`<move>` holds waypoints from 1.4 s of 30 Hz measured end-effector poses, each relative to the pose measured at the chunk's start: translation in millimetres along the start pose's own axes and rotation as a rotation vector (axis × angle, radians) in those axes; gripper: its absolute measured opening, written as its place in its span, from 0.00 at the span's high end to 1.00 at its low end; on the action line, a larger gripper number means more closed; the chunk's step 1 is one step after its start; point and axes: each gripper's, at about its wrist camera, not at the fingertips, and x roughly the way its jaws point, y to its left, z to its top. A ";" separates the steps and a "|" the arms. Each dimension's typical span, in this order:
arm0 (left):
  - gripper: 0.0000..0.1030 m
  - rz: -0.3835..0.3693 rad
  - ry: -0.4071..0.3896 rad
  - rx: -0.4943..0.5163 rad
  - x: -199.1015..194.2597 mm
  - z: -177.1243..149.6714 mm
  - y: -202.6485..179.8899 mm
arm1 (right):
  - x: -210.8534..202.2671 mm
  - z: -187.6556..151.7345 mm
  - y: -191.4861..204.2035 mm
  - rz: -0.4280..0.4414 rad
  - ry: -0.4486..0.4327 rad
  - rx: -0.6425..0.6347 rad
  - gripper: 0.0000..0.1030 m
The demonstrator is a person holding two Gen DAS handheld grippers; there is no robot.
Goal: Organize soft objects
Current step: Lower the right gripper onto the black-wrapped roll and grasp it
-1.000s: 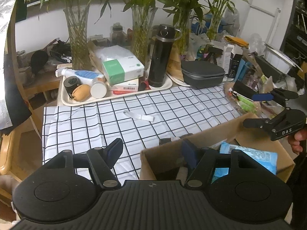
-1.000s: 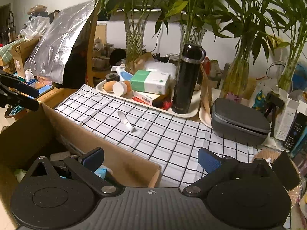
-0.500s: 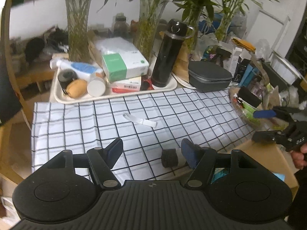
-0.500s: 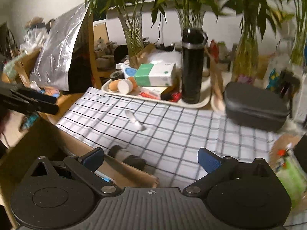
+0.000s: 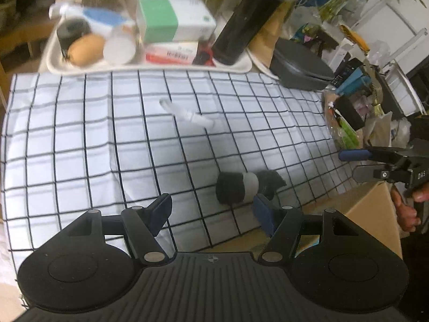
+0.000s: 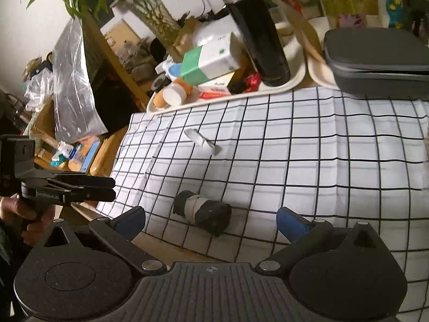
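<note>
A rolled dark sock bundle with a pale grey band (image 5: 241,186) (image 6: 202,212) lies on the black-and-white checked cloth (image 5: 80,139) near its front edge. My left gripper (image 5: 211,212) hovers open just in front of it, and its right blue pad sits close beside the roll without pressing it. My right gripper (image 6: 211,220) is also open, wide, with the roll lying ahead between its fingers, apart from both pads. Each gripper shows in the other's view: right gripper (image 5: 347,164), left gripper (image 6: 114,187), each held by a hand.
A cardboard box (image 5: 370,214) stands at the table's front right corner. A white strip (image 5: 187,114) lies mid-cloth. At the back are a crowded cream tray (image 5: 150,67), a tall black bottle (image 5: 246,18), a grey case (image 5: 300,69) and plant vases.
Both grippers have tipped down and moved in over the cloth. The box has slid out to the views' edges, and the sock roll now lies in plain view right before both grippers.
</note>
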 end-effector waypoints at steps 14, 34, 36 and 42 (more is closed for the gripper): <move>0.36 -0.054 0.057 0.086 25.6 17.7 7.9 | 23.3 22.3 -15.3 -0.022 0.020 -0.082 0.00; 0.36 0.109 -0.057 0.093 9.8 30.9 21.1 | 92.7 41.6 -15.6 0.122 0.142 -0.397 0.07; 0.36 0.137 -0.064 0.107 7.1 30.3 21.9 | 101.5 41.2 -14.9 0.155 0.171 -0.424 0.09; 0.36 0.131 -0.058 0.071 4.3 32.9 26.6 | 120.9 36.5 -6.8 0.229 0.254 -0.491 0.20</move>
